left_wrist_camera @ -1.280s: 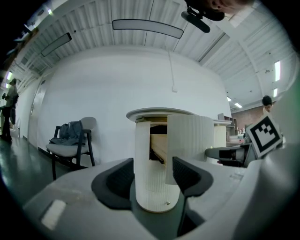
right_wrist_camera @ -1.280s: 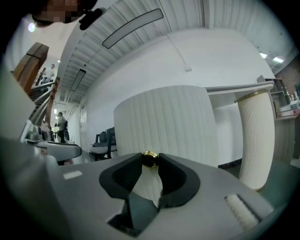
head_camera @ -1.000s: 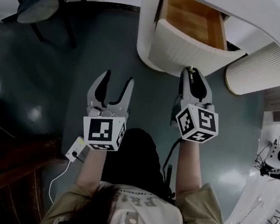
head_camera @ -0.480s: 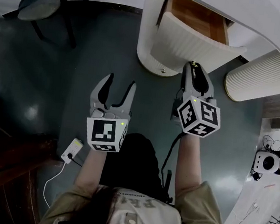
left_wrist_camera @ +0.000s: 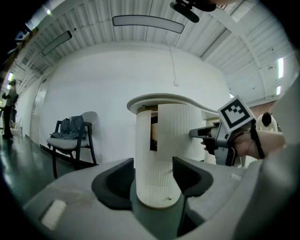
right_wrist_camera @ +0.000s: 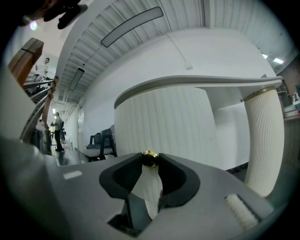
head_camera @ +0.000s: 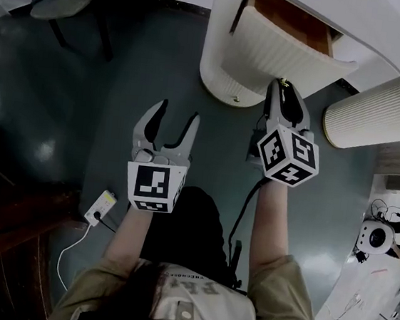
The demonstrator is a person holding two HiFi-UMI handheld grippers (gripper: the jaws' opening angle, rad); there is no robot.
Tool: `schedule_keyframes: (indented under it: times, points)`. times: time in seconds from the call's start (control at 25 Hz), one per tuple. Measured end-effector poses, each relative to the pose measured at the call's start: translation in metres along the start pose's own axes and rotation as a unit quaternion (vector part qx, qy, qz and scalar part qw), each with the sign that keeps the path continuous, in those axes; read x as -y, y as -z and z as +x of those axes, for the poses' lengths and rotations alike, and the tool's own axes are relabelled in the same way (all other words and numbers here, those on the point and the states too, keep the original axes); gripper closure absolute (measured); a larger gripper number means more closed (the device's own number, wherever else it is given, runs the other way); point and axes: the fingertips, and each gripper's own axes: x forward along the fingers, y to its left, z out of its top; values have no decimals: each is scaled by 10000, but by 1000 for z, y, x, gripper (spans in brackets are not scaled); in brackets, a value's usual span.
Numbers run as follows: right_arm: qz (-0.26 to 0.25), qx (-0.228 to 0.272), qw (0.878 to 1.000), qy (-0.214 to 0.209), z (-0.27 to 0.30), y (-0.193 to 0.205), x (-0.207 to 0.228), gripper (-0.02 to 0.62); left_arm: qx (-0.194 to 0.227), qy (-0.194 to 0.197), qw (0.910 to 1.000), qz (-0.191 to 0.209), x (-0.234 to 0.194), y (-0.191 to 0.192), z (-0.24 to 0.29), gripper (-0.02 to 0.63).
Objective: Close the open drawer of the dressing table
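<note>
Right gripper view: right tool (head_camera: 283, 86) pinching gold knob (right_wrist_camera: 150, 160) on drawer front (head_camera: 284, 54) straight ahead; left tool (head_camera: 177, 112) spread, empty

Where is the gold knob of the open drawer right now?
In the right gripper view the gold knob sits centre frame, pinched between the jaw tips of the right gripper, on the ribbed white drawer front under the tabletop.

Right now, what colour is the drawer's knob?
Gold; the knob shows best in the right gripper view.
</note>
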Motion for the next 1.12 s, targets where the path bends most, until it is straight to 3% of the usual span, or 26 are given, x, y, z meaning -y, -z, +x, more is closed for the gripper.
schedule_keyframes:
  times: [1.12]
  points:
    - [-71, 86, 9999, 6, 65, -9, 19, 482, -232, -127, 9996, 65, -6, 21, 9, 342]
